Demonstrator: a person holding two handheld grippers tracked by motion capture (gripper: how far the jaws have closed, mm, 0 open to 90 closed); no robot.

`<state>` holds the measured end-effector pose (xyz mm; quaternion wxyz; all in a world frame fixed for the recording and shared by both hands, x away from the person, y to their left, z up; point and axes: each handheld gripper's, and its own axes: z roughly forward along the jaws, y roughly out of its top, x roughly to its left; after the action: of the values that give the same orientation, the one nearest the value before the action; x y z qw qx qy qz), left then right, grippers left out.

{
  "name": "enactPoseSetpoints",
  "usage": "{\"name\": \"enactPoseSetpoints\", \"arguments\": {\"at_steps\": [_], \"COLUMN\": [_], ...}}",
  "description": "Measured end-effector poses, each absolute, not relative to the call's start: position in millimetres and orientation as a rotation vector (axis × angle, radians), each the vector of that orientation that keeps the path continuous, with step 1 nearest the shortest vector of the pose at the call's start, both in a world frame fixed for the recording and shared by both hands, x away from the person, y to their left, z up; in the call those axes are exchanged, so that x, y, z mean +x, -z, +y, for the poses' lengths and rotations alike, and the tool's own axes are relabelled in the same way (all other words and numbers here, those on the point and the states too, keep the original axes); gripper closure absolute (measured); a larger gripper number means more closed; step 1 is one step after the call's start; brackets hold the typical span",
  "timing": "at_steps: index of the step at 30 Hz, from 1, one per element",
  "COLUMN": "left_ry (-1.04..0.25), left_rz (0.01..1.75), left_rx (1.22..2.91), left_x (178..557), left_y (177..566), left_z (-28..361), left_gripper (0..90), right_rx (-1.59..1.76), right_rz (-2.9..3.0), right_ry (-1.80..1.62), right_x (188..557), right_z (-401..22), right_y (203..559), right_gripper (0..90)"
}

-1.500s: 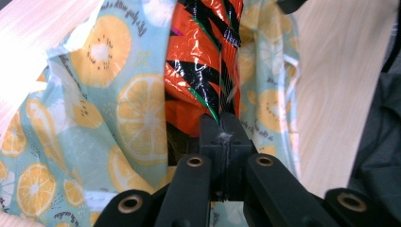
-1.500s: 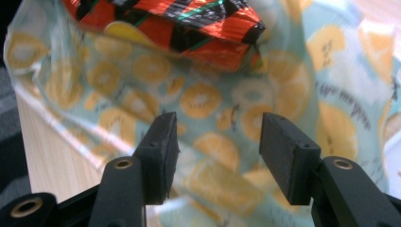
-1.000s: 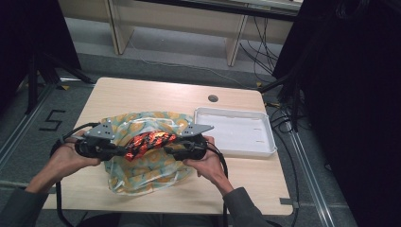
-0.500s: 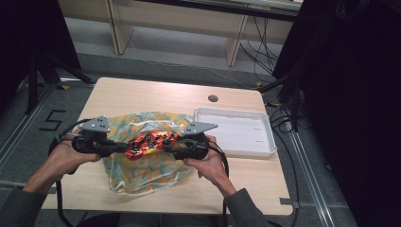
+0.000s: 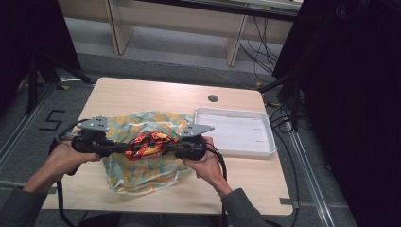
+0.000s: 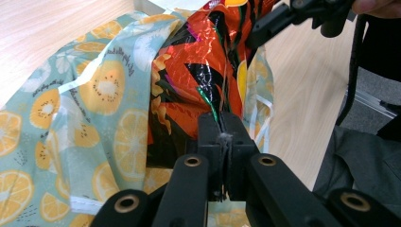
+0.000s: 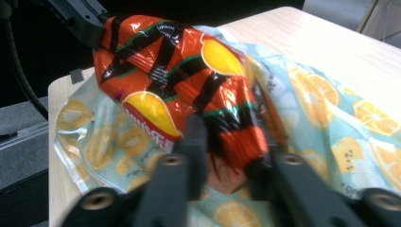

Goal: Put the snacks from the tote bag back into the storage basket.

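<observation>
Crinkly orange-red foil snack packet w/ black stripes and yellow patches is held up between the two tools, just above a pale-blue plastic bag printed w/ orange slices that lies on the light wooden desk. Packet's long axis runs side to side in the high view, parallel to the desk's near edge, one end toward each hand; it sits level, not tilted much.

Left tool is clenched on the packet's left end. Right tool has just been closing its jaws w/ the packet's other end between them; right gripper view shows the jaws astride the foil, but it's too blurred to tell if the pads press on it yet.

Rel. to the packet: a white rectangular plastic tray lies to the right and slightly beyond, near but apart; the fruit-print bag spreads under it and toward the person.

View differences: left gripper view shows the jaws pinched tight on a thin foil seam and the far tool at the packet's top end. Right gripper view shows the packet's printed face, w/ partial lettering, and the left tool at its far corner. High view gives both hands, the tray and the whole desk.
</observation>
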<state>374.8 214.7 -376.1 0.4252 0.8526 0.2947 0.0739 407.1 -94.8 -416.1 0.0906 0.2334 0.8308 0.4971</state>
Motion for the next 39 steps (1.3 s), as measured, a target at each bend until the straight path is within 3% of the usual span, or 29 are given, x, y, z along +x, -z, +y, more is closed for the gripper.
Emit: {"name": "enactPoseSetpoints", "arguments": {"at_steps": [5, 11, 15, 24, 39], "left_ry": [-0.195, -0.287, -0.366, -0.411, -0.446], "left_rz": [0.742, 0.786, 0.864, 1.055, 1.162], "left_rx": [2.129, 2.170, 2.180, 2.122, 2.069], "left_x": [373.2, 361.7, 352.5, 336.8, 327.1], "left_y": [373.9, 373.0, 389.2, 431.7, 445.9], "left_z": [217.4, 224.4, 230.7, 248.1, 259.6], "left_gripper": [82.8, 49.7, 36.6, 27.8, 23.7], "right_rx": [0.677, 0.644, 0.643, 0.590, 0.502], "right_rz": [2.489, 2.490, 2.485, 2.506, 2.452], "right_ry": [-1.478, -1.487, -1.493, -1.524, -1.679], "right_x": [407.9, 412.3, 415.7, 412.5, 403.8], "right_z": [-96.3, -94.2, -94.3, -86.4, -81.1], "right_y": [411.7, 404.4, 398.5, 379.2, 333.6], "right_gripper": [89.8, 90.0, 90.0, 90.0, 90.0]}}
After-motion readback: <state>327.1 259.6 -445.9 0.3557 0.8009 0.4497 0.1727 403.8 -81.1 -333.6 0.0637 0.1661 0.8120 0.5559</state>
